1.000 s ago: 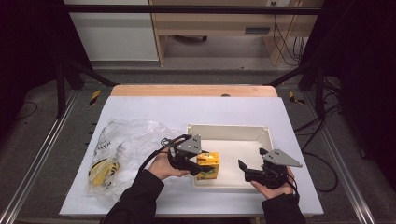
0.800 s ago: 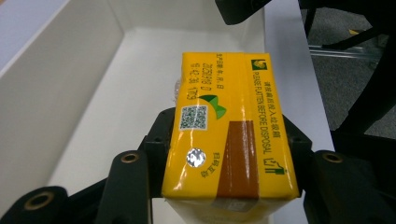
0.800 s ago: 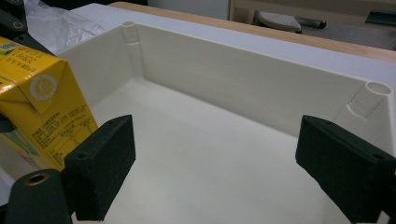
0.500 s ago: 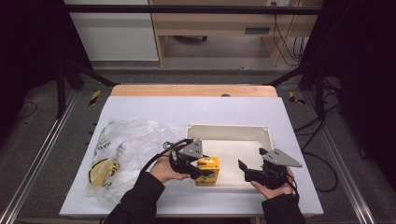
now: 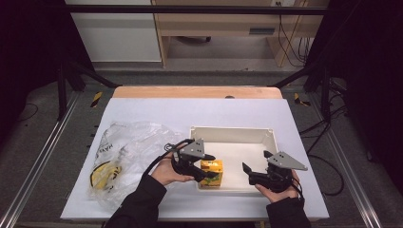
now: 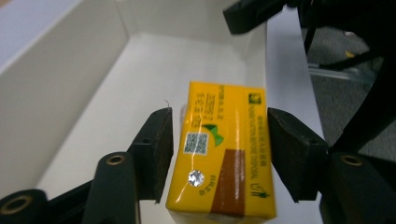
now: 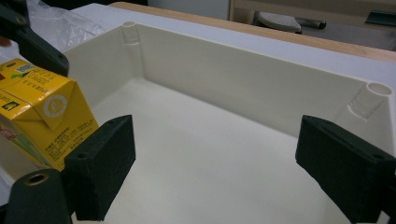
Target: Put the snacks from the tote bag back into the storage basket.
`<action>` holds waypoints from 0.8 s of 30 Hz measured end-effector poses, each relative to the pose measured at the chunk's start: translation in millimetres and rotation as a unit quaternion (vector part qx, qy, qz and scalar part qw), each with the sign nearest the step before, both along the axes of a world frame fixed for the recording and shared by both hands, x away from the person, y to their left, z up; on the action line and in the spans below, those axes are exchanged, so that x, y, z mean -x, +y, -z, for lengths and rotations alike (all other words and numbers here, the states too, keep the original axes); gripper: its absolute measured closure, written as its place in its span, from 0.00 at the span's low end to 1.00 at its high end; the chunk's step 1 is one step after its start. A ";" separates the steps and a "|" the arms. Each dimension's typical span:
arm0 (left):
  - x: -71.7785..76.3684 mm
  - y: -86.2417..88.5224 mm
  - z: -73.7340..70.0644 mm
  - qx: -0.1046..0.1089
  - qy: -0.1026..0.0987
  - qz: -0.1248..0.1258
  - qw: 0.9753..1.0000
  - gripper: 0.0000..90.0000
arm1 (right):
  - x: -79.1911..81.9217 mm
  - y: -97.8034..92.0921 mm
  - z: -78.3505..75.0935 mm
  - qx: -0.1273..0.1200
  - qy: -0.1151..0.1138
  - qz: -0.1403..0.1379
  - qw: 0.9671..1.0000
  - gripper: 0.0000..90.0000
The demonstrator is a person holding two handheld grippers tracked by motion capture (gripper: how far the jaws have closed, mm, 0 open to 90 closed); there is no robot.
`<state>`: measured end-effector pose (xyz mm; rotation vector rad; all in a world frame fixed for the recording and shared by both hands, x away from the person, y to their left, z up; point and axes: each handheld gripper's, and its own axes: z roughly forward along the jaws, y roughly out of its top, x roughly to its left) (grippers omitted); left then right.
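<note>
Crinkled clear plastic bag (image 5: 121, 156) lies leftmost, then the left gripper (image 6: 219, 149) pinches a small yellow cardboard juice carton (image 6: 224, 149), probably light and crushable, by its flat sides over the shallow cream plastic tray (image 5: 233, 134), while the right gripper (image 7: 215, 163) rests spread.

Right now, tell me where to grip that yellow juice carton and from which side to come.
Grip the yellow juice carton across its two broad flat faces, about mid-body, coming from the tray's near-left corner as the left gripper does. Those faces are parallel and fit between the pads; the folded gable end seen in the right gripper view is slanted and would probably slip.
</note>
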<state>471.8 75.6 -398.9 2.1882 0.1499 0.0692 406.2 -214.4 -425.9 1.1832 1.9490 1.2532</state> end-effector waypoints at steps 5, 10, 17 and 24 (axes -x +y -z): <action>10.0 13.7 -17.0 0.007 -0.012 -0.050 0.999 0.34 | 0.5 -1.0 0.3 0.002 -0.002 0.003 1.000 0.14; 18.9 33.7 -27.7 0.012 -0.012 -0.103 0.995 0.33 | 1.2 -1.2 -0.6 0.000 -0.005 0.005 1.000 0.14; 32.5 75.2 -31.1 0.027 -0.024 -0.184 0.982 0.30 | 1.4 -2.9 -0.1 0.001 -0.005 0.010 1.000 0.14; 45.6 120.0 -23.4 0.038 -0.031 -0.266 0.963 0.28 | 1.7 -5.1 -0.1 0.003 -0.006 0.013 1.000 0.14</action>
